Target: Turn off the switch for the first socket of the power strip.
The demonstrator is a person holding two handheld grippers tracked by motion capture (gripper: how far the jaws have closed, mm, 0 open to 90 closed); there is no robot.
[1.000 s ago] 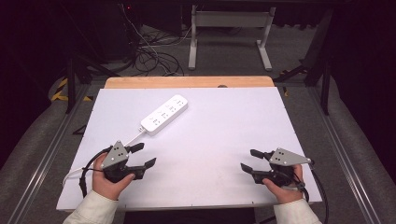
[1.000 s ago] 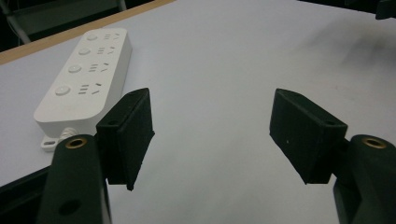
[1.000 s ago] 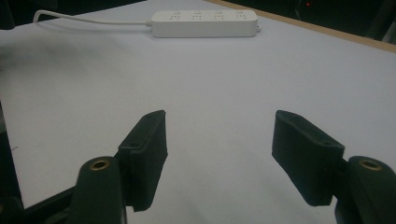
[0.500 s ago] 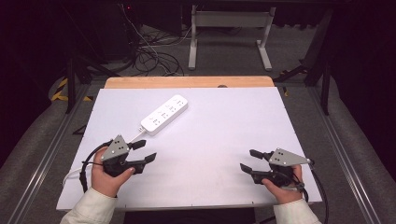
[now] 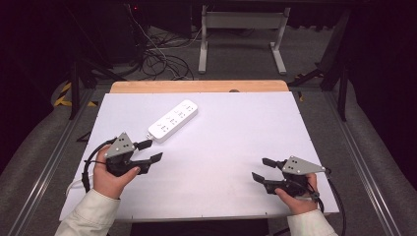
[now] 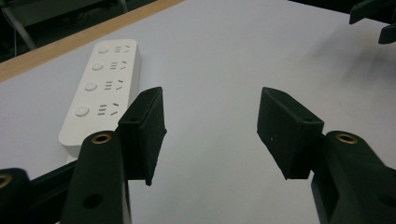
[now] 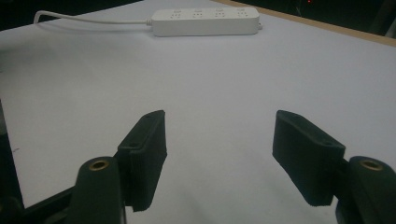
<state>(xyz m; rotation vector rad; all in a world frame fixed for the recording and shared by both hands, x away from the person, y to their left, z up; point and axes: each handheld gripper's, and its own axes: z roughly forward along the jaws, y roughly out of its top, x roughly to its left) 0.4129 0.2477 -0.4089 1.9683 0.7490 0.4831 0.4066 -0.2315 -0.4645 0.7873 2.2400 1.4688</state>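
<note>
While your left gripper (image 5: pixel 153 151) hovers at the left of the high view, its jaws have just been closing a little, but they are released and nothing is between them. Your right gripper (image 5: pixel 263 169), at the lower right, is also released and empty. You find the power strip (image 5: pixel 173 120) lying flat on the white table (image 5: pixel 231 132), up and left of the centre, just beyond the left jaws. It is probably light, stiff and smooth, so take it across its narrow width, near the cord (image 7: pixel 88 19) end.
</note>
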